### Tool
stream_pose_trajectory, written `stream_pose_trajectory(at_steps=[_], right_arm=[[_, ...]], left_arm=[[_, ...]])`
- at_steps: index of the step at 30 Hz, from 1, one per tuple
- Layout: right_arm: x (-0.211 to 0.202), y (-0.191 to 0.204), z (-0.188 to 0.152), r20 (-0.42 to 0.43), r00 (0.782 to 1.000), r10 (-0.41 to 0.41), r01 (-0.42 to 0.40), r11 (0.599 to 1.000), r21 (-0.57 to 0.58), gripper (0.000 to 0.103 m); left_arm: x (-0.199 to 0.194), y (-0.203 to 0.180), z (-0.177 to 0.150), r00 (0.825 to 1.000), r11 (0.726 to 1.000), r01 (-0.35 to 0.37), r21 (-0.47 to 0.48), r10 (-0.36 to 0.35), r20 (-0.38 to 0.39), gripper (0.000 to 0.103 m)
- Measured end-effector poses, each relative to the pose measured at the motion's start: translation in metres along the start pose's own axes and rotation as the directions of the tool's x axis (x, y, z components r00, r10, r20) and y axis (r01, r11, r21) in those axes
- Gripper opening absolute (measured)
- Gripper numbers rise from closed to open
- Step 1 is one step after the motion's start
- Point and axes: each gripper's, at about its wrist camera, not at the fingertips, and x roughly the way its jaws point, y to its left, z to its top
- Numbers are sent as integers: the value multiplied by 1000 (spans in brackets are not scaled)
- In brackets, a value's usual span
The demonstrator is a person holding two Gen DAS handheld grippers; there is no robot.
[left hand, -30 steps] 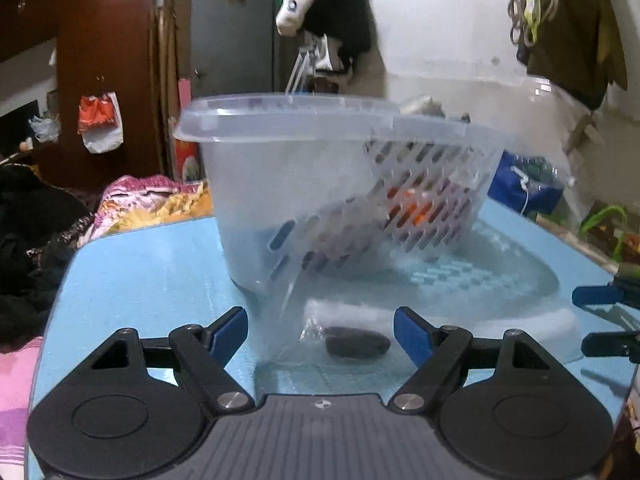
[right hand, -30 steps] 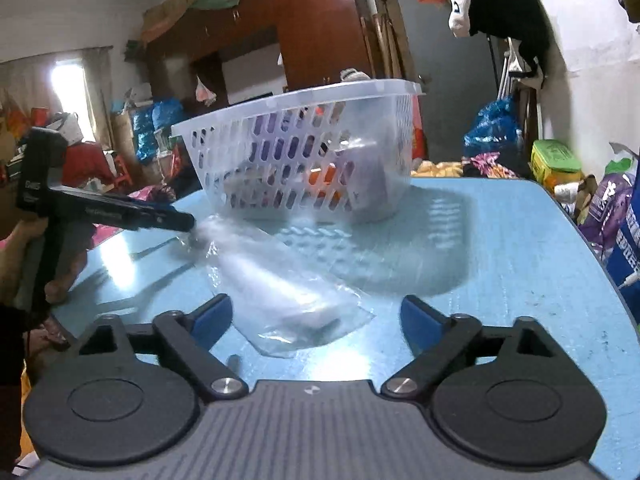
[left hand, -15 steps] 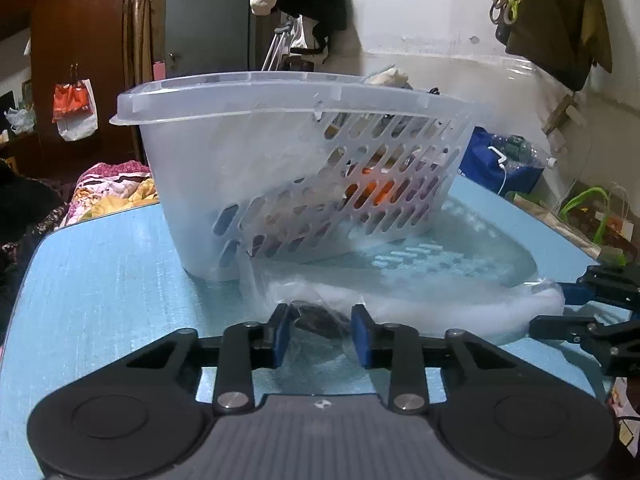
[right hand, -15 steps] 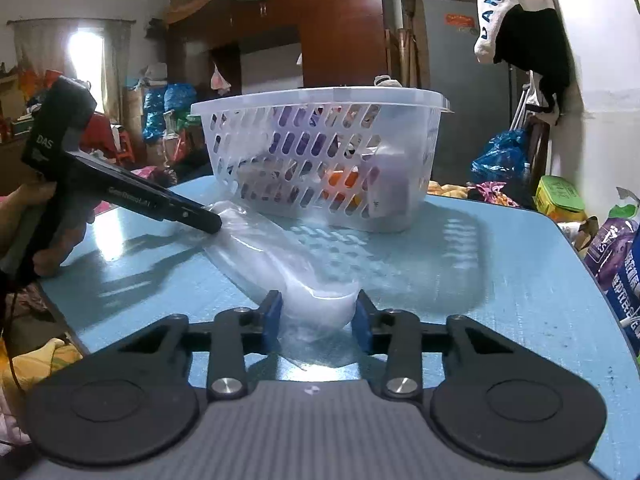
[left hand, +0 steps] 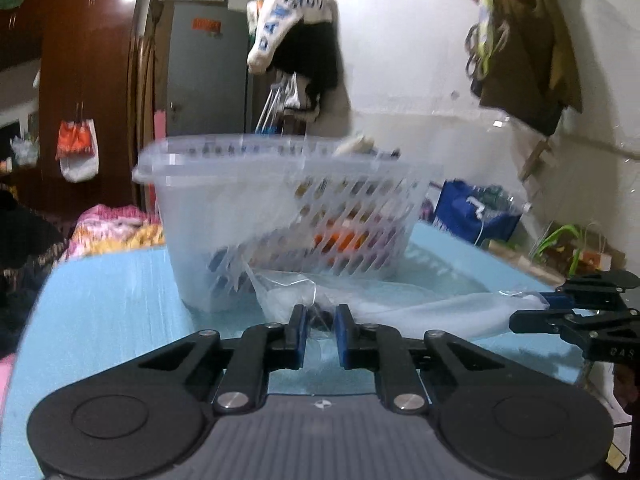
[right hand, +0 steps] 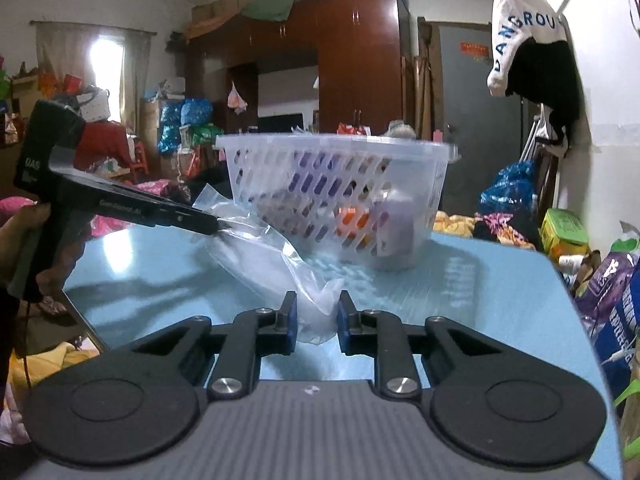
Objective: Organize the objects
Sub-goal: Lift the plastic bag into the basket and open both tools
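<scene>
A clear plastic bag with a small dark object inside stretches between both grippers, lifted off the blue table. My left gripper is shut on one end of it, around the dark object. My right gripper is shut on the other end of the bag. The right gripper shows at the right in the left wrist view; the left gripper shows at the left in the right wrist view. A white slotted plastic basket with several items stands behind the bag; it also shows in the right wrist view.
The table's right edge has bags and clutter on the floor beyond it. A bed with colourful cloth lies past the far left edge. A wardrobe and door stand at the back.
Both grippers closed on the ends of the bag and lifted it off the table. The views have risen slightly with them.
</scene>
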Motion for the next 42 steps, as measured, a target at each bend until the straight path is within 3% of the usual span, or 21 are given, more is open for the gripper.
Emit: stream_pose_trajectory(at_steps=[11, 21, 28, 38, 39, 40, 41, 42], right_arm=[[-3, -19, 86, 114, 993, 10, -2, 998, -70, 22], [49, -50, 140, 125, 992, 24, -9, 993, -120, 22], [86, -60, 144, 88, 996, -5, 16, 992, -121, 22], [110, -67, 130, 47, 999, -16, 22, 992, -124, 23], [110, -66, 128, 43, 999, -11, 16, 993, -120, 27], [110, -67, 127, 38, 999, -8, 12, 993, -116, 39], [109, -67, 126, 45, 999, -19, 24, 993, -114, 43], [109, -71, 127, 60, 998, -28, 35, 993, -114, 52]], left_arm=[[-32, -18, 78, 989, 997, -48, 66, 38, 142, 18], [0, 7, 146, 983, 994, -98, 56, 87, 165, 18], [39, 32, 156, 985, 993, -118, 20, 115, 131, 18], [74, 50, 147, 986, 990, -144, -5, 143, 89, 19], [75, 51, 146, 985, 989, -145, -4, 145, 90, 21], [76, 52, 145, 983, 987, -158, 0, 157, 96, 24], [76, 52, 143, 976, 982, -188, 6, 186, 115, 31], [75, 51, 141, 968, 976, -217, 12, 214, 135, 49]])
